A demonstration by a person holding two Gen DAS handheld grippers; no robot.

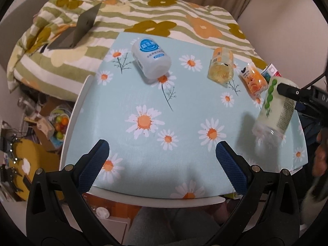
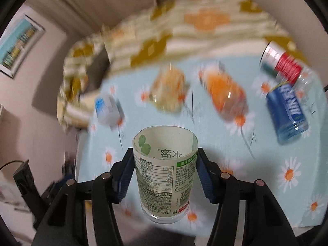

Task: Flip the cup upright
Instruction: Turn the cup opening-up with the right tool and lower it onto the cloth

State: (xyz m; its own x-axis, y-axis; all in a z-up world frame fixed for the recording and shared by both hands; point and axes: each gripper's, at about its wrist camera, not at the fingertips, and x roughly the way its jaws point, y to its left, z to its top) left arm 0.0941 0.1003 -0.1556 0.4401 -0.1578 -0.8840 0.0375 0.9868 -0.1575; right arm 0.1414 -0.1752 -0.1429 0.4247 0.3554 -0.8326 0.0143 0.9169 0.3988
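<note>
Right gripper (image 2: pixel 165 171) fingers clamp the clear green-labelled plastic cup (image 2: pixel 165 164), mouth up, over the daisy-print bench (image 1: pixel 143 94) near its edge. Left gripper (image 1: pixel 162 162) fingers gape; toppled white bottle (image 1: pixel 150 60) lies ahead.

Cup (image 2: pixel 165 165): nutrition table headed "NRV%", ending "100%"; mirrored "水溶" seen through the wall. White bottle (image 1: pixel 151 59): blue badge, possibly "益生菌".

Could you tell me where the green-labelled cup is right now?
The green-labelled cup is held in the right tongs above the table's right side, near the orange cup.
</note>
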